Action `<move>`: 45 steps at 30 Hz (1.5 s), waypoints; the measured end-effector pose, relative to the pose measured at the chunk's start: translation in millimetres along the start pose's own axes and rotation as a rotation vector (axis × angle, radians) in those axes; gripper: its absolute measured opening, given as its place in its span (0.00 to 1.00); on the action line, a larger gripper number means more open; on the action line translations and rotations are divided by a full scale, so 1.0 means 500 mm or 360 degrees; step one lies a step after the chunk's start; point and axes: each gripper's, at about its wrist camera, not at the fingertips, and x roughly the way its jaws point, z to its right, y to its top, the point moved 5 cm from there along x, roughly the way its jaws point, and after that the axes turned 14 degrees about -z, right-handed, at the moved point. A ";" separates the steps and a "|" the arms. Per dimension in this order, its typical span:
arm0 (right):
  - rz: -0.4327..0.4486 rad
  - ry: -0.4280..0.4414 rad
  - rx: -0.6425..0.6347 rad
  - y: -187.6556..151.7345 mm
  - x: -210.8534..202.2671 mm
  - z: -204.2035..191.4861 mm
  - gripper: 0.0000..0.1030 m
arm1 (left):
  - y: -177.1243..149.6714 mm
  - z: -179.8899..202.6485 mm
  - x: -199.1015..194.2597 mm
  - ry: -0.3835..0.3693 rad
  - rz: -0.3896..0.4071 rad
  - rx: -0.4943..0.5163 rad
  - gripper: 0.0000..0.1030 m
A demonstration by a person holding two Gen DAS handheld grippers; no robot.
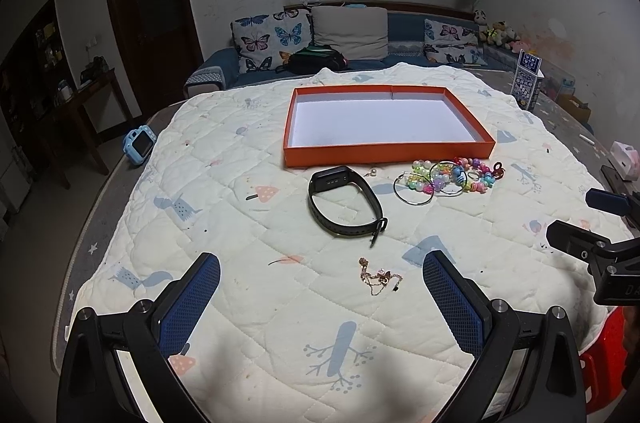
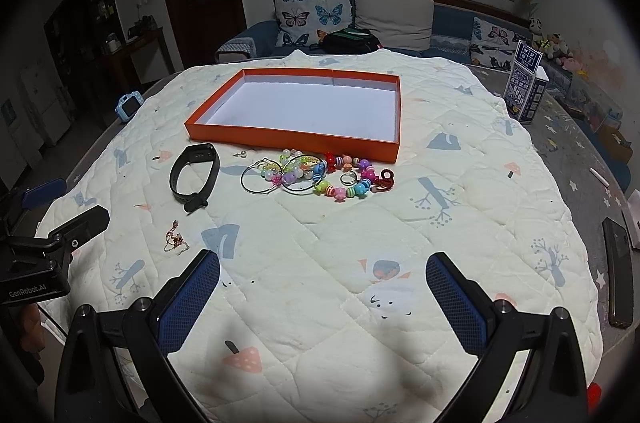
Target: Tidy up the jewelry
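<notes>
Both grippers, left point(image 1: 322, 297) and right point(image 2: 323, 293), gaped empty; thin gold chain point(image 1: 379, 277) could snag quilt point(image 1: 248, 207), slip from pads before orange tray point(image 1: 384, 153)

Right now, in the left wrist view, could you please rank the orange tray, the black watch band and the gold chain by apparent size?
1. orange tray, though farthest away
2. black watch band
3. gold chain, smallest although nearest the camera
</notes>
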 end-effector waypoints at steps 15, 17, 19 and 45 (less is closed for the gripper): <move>-0.0005 0.0010 0.0006 -0.001 0.002 0.000 1.00 | 0.002 -0.001 0.003 0.0007 -0.0014 -0.0002 1.00; -0.0006 0.0008 0.0004 -0.001 0.003 0.000 1.00 | 0.001 -0.001 0.004 0.0006 -0.0015 -0.0004 1.00; -0.0006 0.0008 0.0005 -0.001 0.003 0.000 1.00 | 0.001 -0.002 0.004 0.0007 -0.0016 -0.0003 1.00; -0.0027 0.0038 0.0007 0.010 0.019 0.003 1.00 | 0.016 -0.002 0.043 0.0006 -0.0058 0.0004 1.00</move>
